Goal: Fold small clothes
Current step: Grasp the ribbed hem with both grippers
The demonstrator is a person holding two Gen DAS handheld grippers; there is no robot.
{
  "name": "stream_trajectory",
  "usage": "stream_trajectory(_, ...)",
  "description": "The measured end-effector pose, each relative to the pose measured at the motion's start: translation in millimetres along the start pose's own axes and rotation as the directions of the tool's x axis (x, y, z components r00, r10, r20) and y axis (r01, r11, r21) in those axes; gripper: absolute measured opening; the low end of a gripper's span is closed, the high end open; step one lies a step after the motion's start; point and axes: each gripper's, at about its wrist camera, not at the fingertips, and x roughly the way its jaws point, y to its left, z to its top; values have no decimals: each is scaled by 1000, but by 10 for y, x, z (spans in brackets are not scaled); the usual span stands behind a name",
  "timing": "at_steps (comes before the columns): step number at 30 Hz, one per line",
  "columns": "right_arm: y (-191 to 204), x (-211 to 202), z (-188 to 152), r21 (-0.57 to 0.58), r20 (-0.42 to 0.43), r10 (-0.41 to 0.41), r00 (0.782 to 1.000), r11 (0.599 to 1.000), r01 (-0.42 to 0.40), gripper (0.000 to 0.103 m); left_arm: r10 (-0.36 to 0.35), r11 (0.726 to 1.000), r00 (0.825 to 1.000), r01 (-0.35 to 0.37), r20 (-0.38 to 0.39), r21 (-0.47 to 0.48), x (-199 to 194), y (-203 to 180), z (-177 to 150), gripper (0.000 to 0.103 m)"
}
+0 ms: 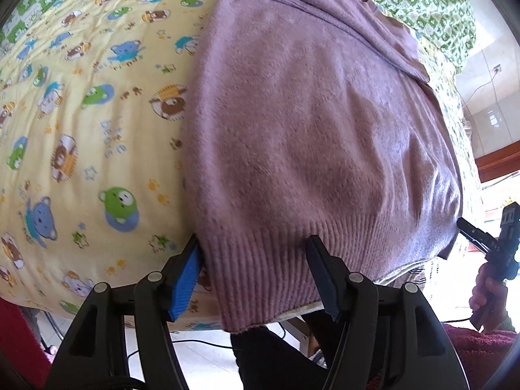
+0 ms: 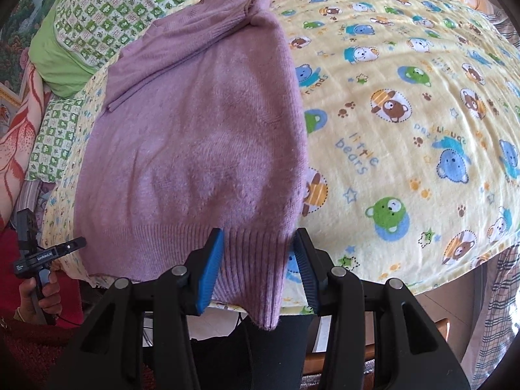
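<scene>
**Mauve sweater flat on the bed, hem between both sets of jaws**

Your sweater lay spread on the bed, a soft, fuzzy mauve knit with a fine stitch across the body and a thick ribbed band along the hem, which hung just over the near edge. Its sleeves were folded across the far end, their ribbed cuffs showing. Under it lay a pale yellow cotton bedsheet, lightly creased, printed with cartoon bears in blue, green and brown, stars and paw prints; you could read "little bears" and "friends" on it. Beyond the sweater sat a pillow in a green-and-white checked leaf print.

Your left hand-held gripper stood with its ridged blue pads apart, straddling one corner of the ribbed hem; they did not press on it. Your right hand-held gripper likewise had its pads apart around the other hem corner, with clear gaps at the sides. Both bodies were matte black plastic with round metal pivots.
</scene>
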Motion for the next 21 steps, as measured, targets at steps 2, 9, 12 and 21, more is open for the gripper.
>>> stream_trajectory(2, -10, 5, -14, 6, 4, 12, 1000, 1000, -12, 46, -25, 999, 1000, 25, -1, -23, 20, -14, -25, 64)
stream_trajectory(9, 33, 12, -71, 4, 20, 41, 999, 999, -41, 46, -45, 998, 999, 46, 26, -36, 40, -38, -65, 41)
stream_trajectory(12, 73, 40, -99, -12, 18, 46, 999, 999, -46, 46, -61, 997, 998, 62, 33, -51, 44, 0, -67, 28)
stream_trajectory(21, 0, -7, -97, -35, 5, 47, 999, 998, -47, 8, -70, 998, 997, 69, 42, 9, -4, -21, -133, 7)
